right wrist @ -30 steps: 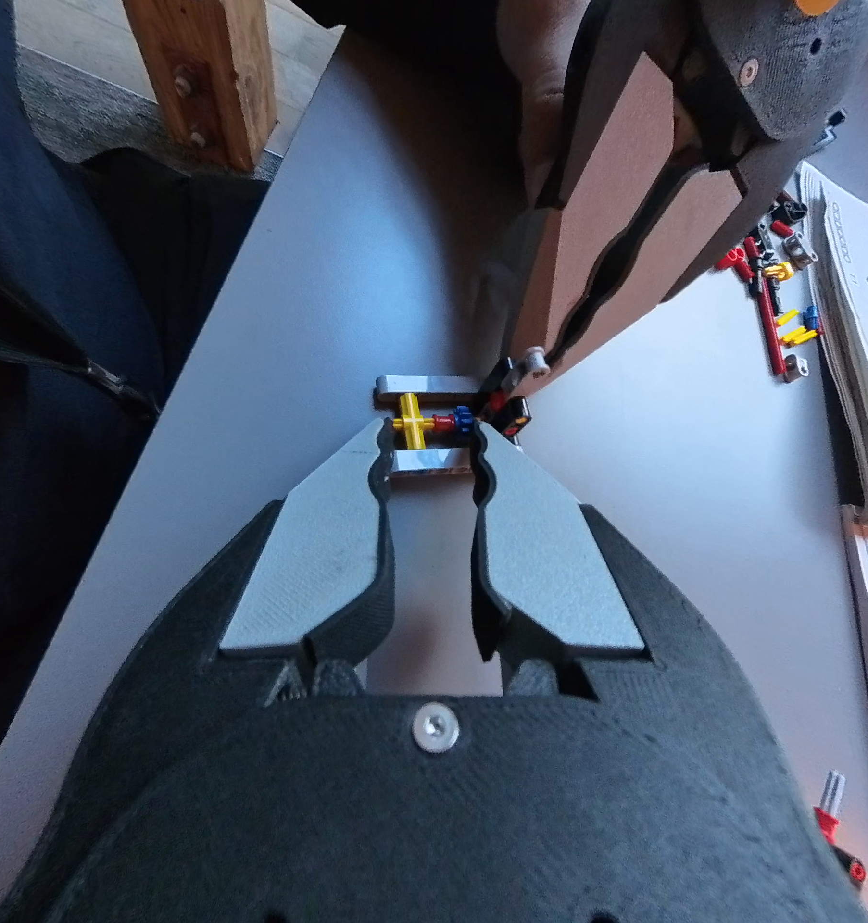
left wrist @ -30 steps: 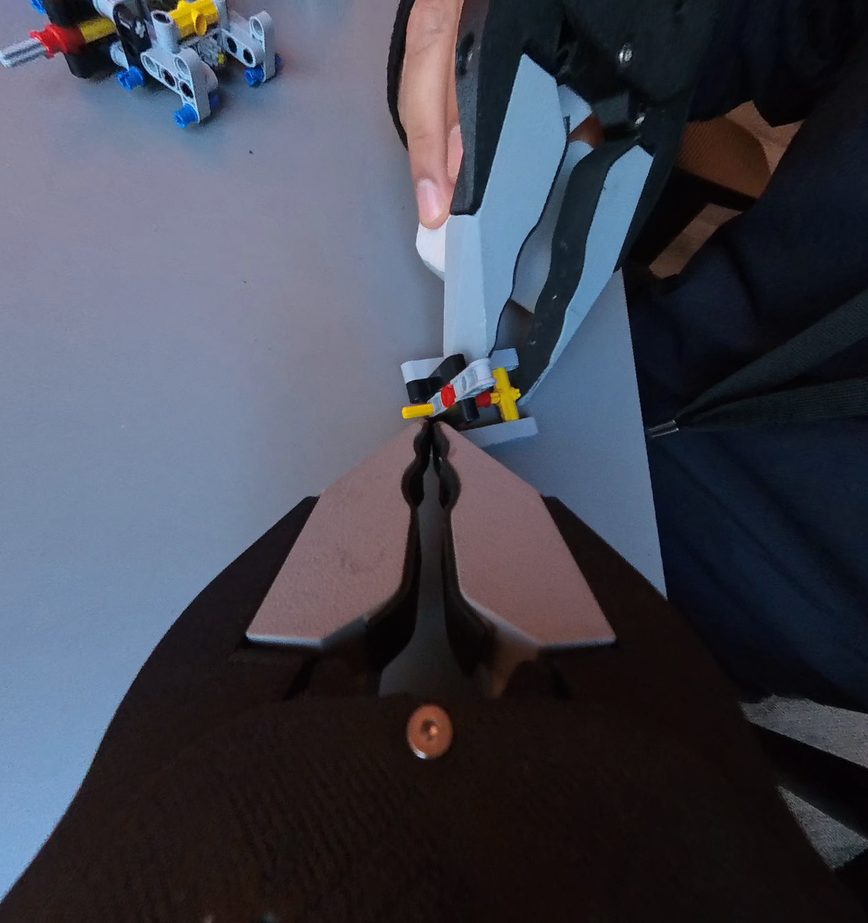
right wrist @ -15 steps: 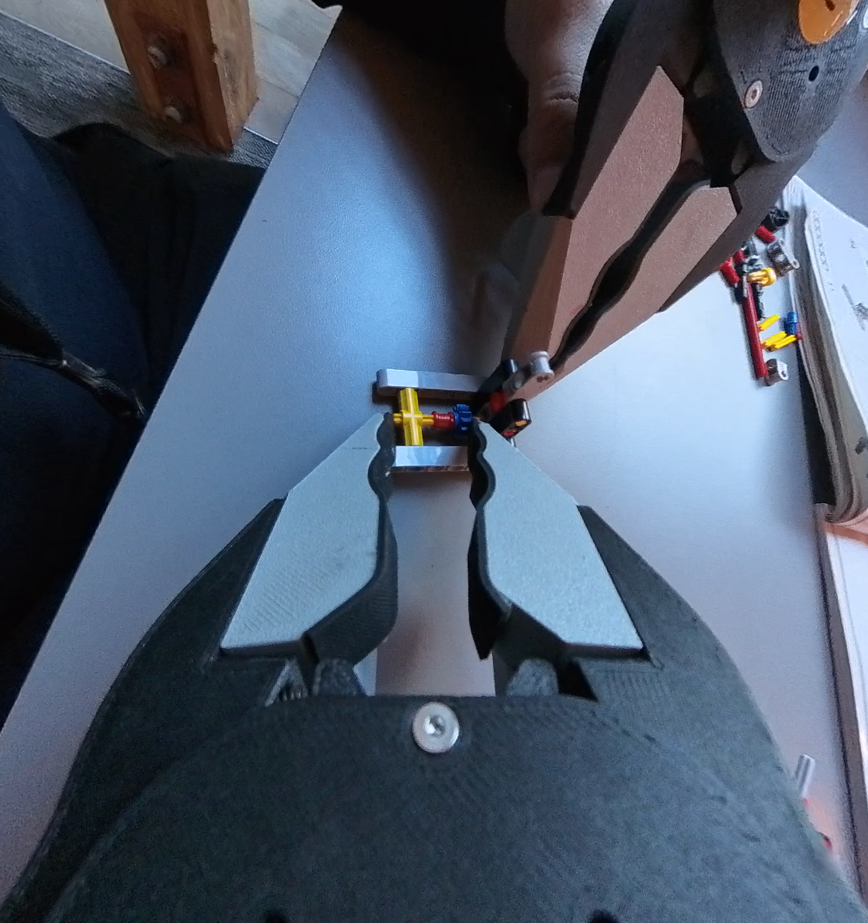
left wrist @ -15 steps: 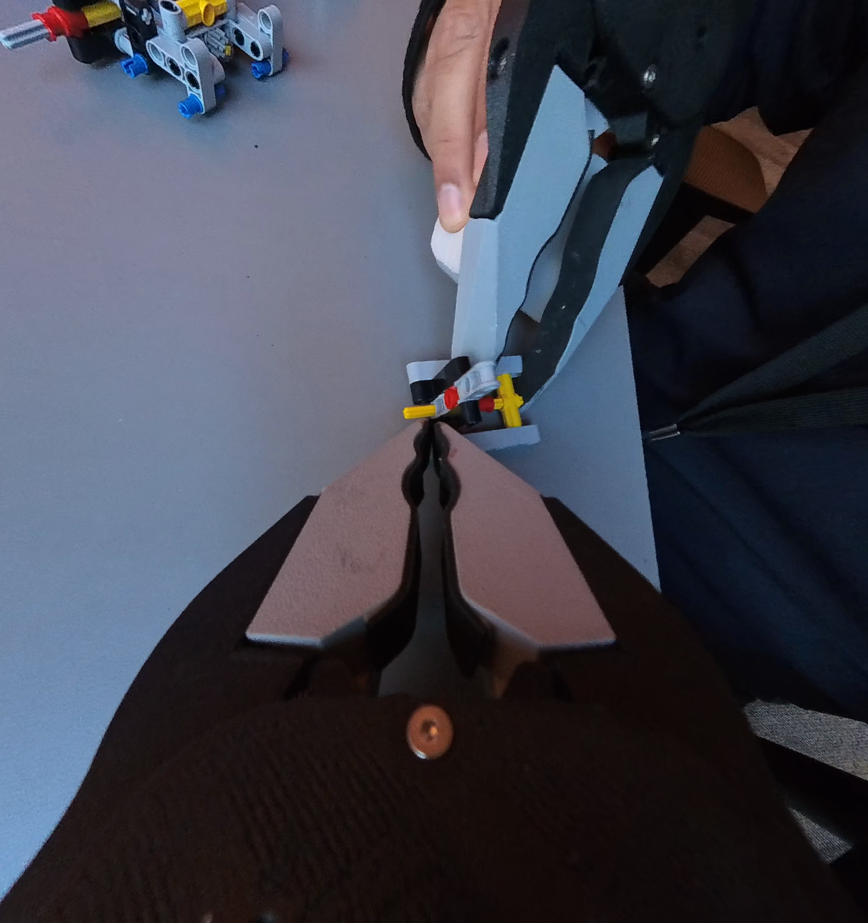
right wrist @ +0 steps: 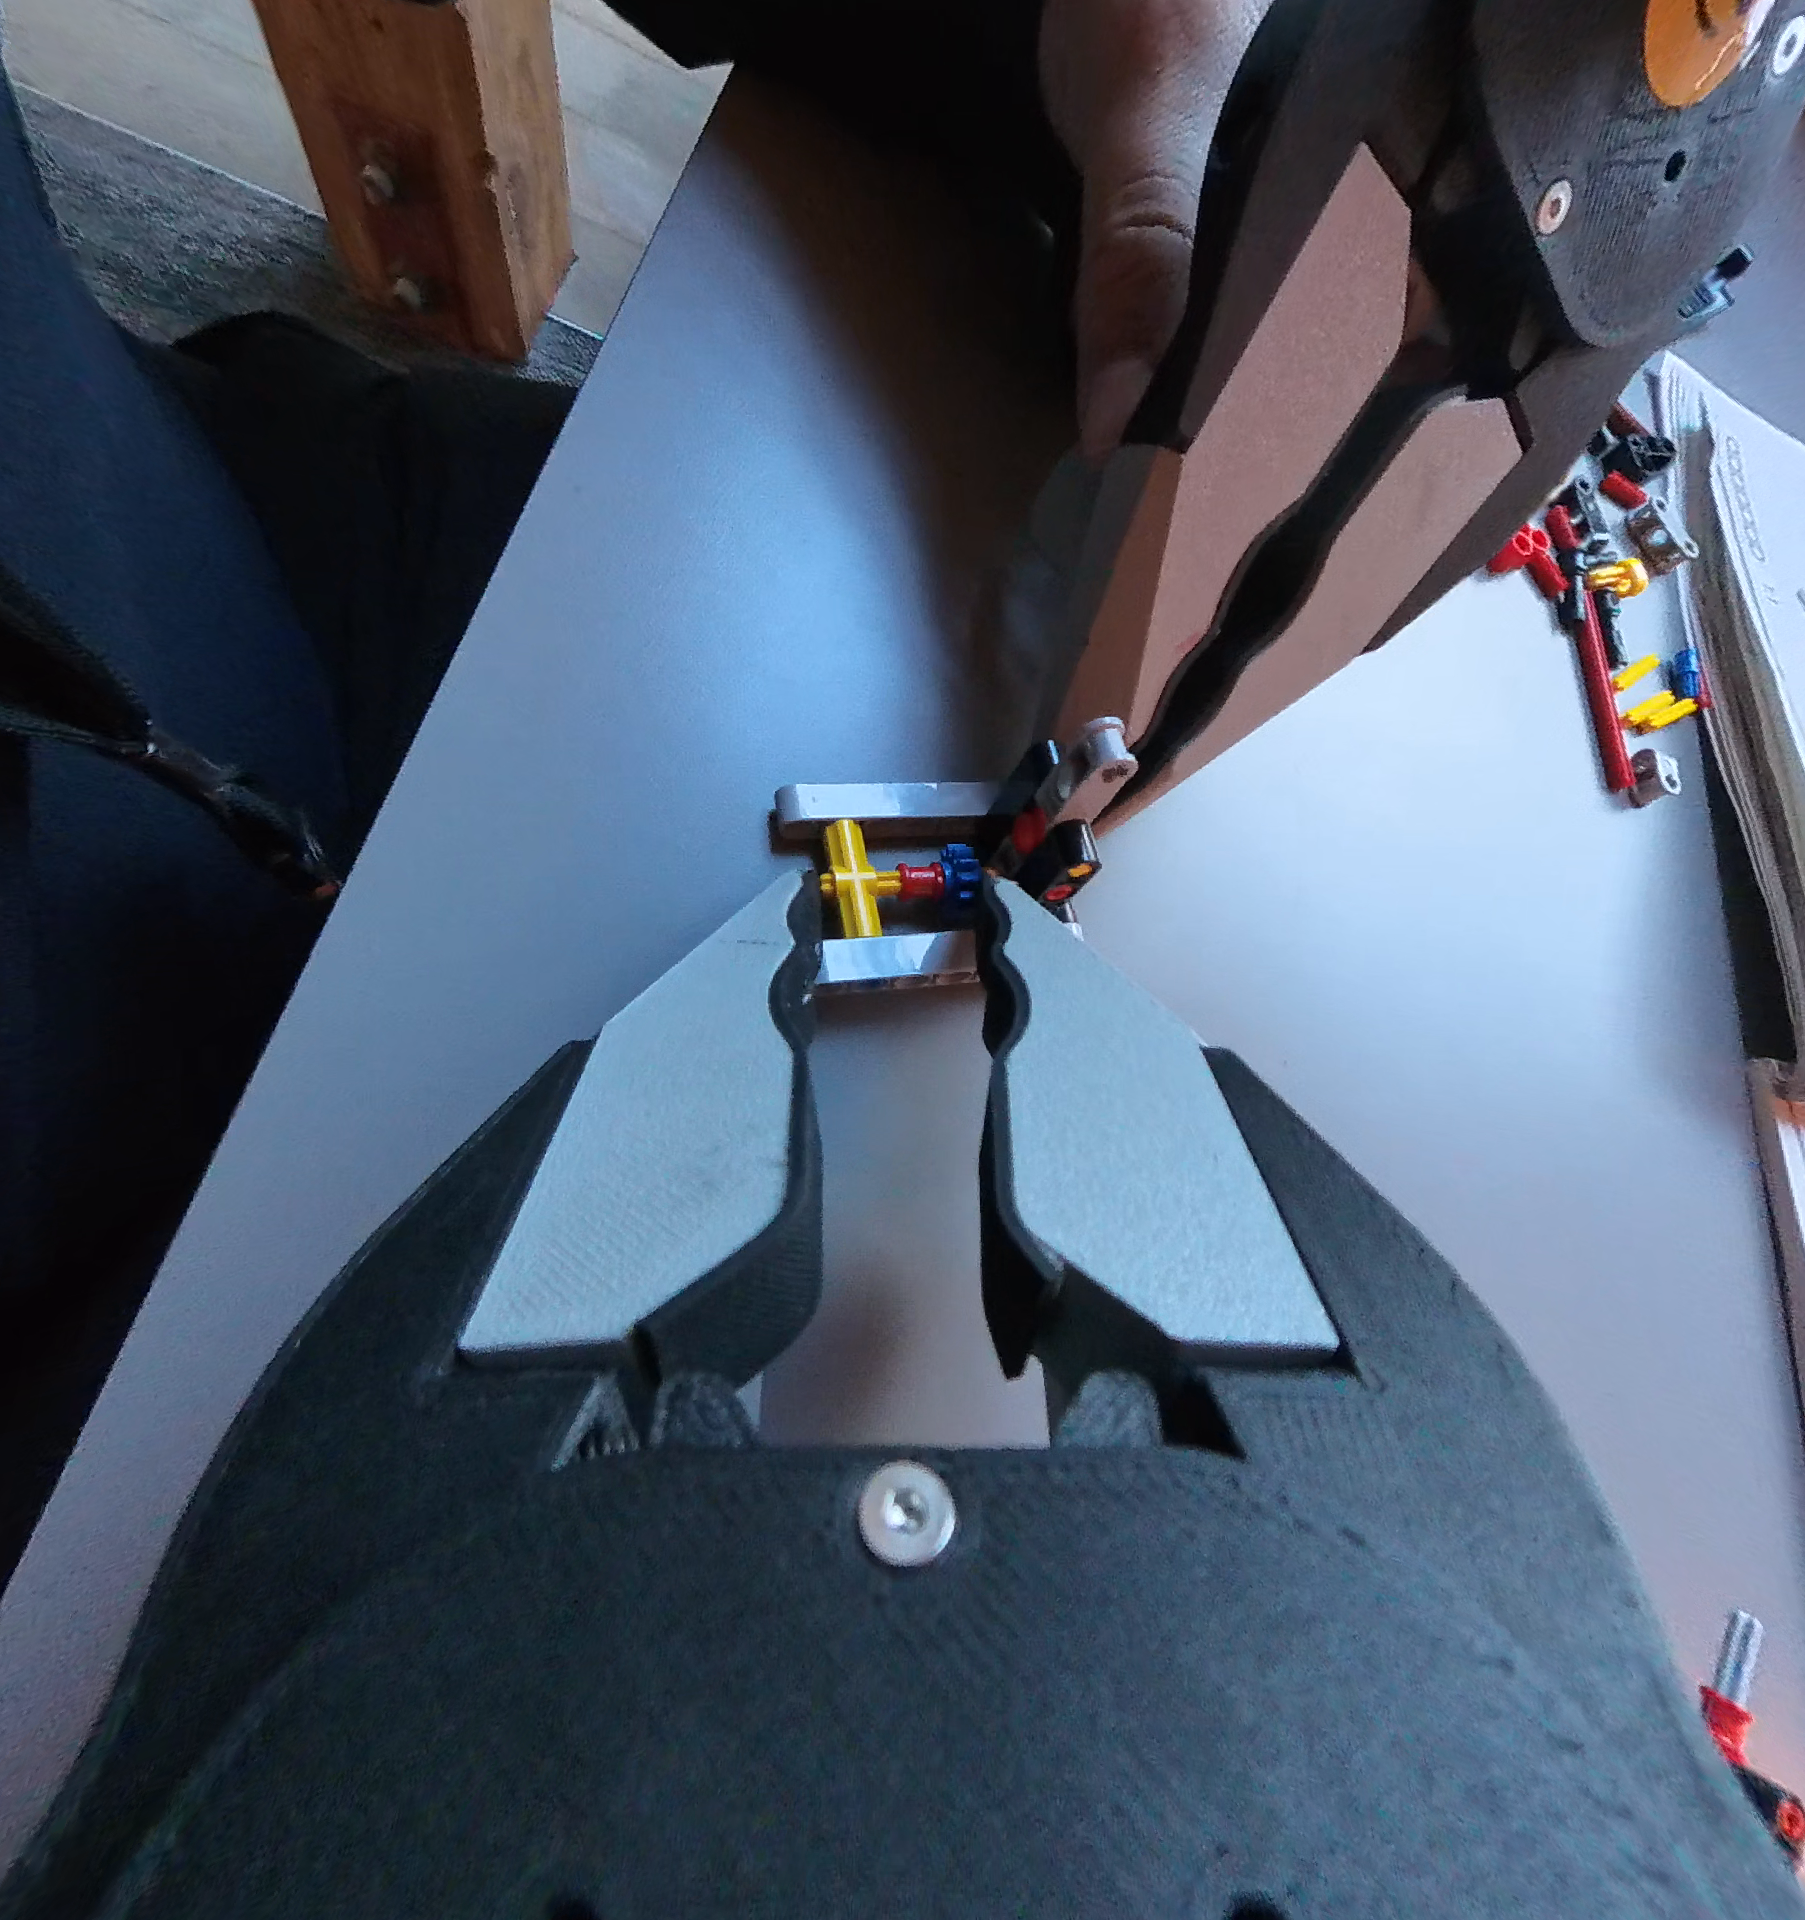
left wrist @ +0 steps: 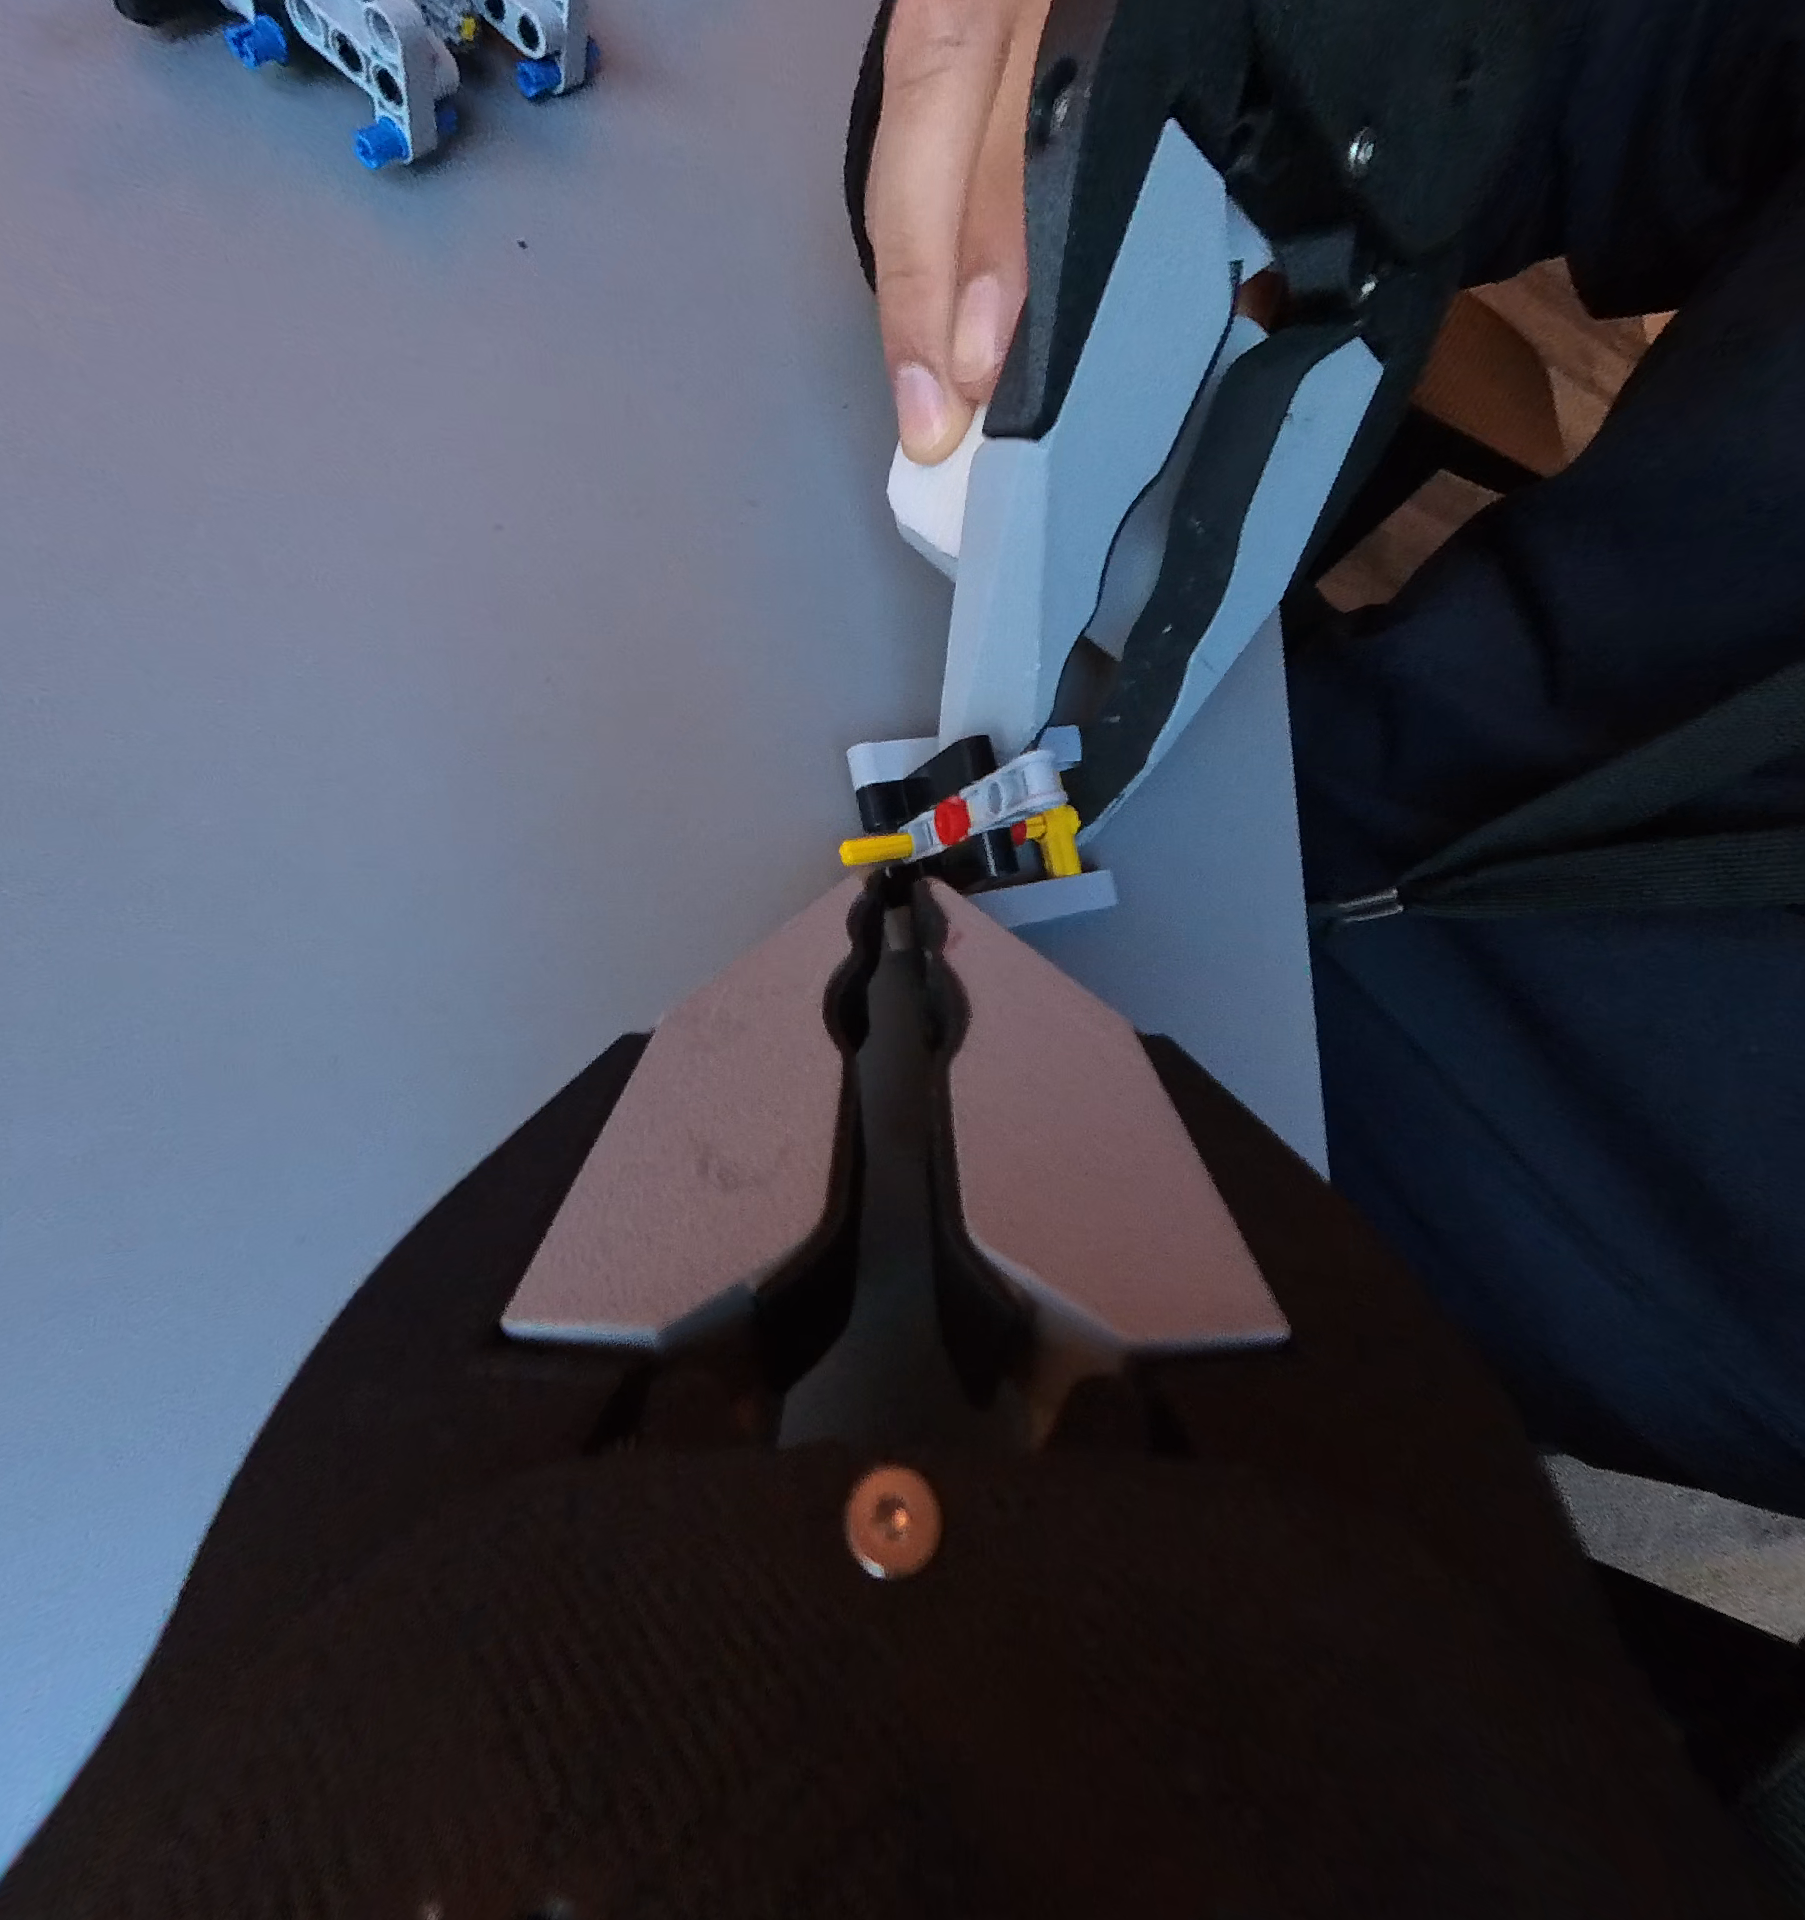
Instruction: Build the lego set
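Observation:
My right gripper (right wrist: 893,914) is shut on a small brick assembly (right wrist: 893,883), with its grey fingers pressing on both ends of the near grey beam (right wrist: 893,958). A yellow cross piece (right wrist: 851,883), a red bush and a blue gear (right wrist: 960,883) sit between the two beams. My left gripper (left wrist: 898,899), with copper fingers, is closed on a thin grey pin at the assembly's black end. The assembly (left wrist: 981,810) lies just ahead of its tips. The left gripper (right wrist: 1095,800) also shows in the right wrist view, at that end. Everything is low over the grey table (left wrist: 358,727), near its edge.
A larger brick model (left wrist: 389,62) stands at the table's far left. Loose red, yellow and black parts (right wrist: 1604,623) lie beside an open booklet (right wrist: 1781,675). A red-and-grey axle piece (right wrist: 1734,1683) lies near the right gripper. A wooden leg (right wrist: 420,156) and a person's dark clothing are beyond the table edge. My left and right fingertips are right by each other. Both grippers' tips are roughly 15 cm from the larger brick model (left wrist: 389,62).
Both grippers keep their hold on the assembly. The left wrist view has moved slightly forward, so the far brick model slides toward the top edge. The left tips now show a thin slit.

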Demonstrator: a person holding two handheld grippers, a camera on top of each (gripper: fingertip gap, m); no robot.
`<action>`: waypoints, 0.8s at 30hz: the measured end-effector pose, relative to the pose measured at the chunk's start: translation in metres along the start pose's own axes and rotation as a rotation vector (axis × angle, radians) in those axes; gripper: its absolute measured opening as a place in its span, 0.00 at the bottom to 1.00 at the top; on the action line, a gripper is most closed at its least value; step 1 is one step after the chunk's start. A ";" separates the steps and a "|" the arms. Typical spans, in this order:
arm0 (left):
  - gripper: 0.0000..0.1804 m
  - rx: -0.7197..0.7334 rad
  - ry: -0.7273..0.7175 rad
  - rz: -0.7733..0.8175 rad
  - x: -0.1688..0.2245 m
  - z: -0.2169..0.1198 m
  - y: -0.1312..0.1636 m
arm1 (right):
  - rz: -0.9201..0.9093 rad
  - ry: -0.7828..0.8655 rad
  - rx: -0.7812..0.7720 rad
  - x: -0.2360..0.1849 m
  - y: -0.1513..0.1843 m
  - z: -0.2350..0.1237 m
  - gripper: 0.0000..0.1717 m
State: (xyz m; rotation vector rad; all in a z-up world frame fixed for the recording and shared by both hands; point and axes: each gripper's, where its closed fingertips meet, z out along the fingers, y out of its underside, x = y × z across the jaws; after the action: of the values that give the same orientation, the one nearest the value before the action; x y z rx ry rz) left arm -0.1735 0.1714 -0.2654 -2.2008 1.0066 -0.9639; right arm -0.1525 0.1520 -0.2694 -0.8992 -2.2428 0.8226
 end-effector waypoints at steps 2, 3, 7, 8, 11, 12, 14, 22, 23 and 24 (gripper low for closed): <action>0.07 -0.010 0.013 -0.017 0.001 -0.003 0.005 | -0.005 0.004 -0.001 0.000 0.000 0.000 0.15; 0.09 -0.004 0.031 -0.028 0.004 -0.004 0.005 | -0.005 0.006 0.000 0.000 0.000 0.000 0.15; 0.09 -0.015 0.001 -0.026 0.005 0.002 0.004 | 0.006 -0.002 0.008 0.000 0.000 0.000 0.15; 0.08 -0.015 -0.021 -0.007 0.004 0.003 0.003 | 0.010 -0.002 0.008 0.001 0.000 0.000 0.15; 0.08 -0.007 -0.028 -0.015 0.003 0.003 0.003 | 0.025 -0.001 0.005 0.001 0.000 0.000 0.15; 0.08 -0.006 -0.033 -0.015 0.003 0.003 0.003 | 0.028 -0.002 0.003 0.001 0.000 0.000 0.15; 0.08 -0.004 -0.042 -0.011 0.003 0.003 0.003 | 0.032 -0.006 0.000 0.002 0.000 0.000 0.15; 0.08 0.004 -0.038 -0.021 0.005 0.004 0.002 | 0.011 -0.006 0.004 -0.001 0.000 -0.001 0.11; 0.08 0.004 -0.039 -0.020 0.004 0.004 0.002 | 0.004 -0.001 0.004 -0.001 0.000 -0.001 0.11; 0.08 0.006 -0.039 -0.021 0.004 0.003 0.002 | 0.000 0.003 0.006 -0.001 0.000 -0.001 0.11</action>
State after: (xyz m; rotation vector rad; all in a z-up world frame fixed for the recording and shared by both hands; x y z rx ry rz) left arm -0.1698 0.1673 -0.2671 -2.2213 0.9635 -0.9279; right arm -0.1515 0.1515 -0.2687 -0.8967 -2.2360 0.8271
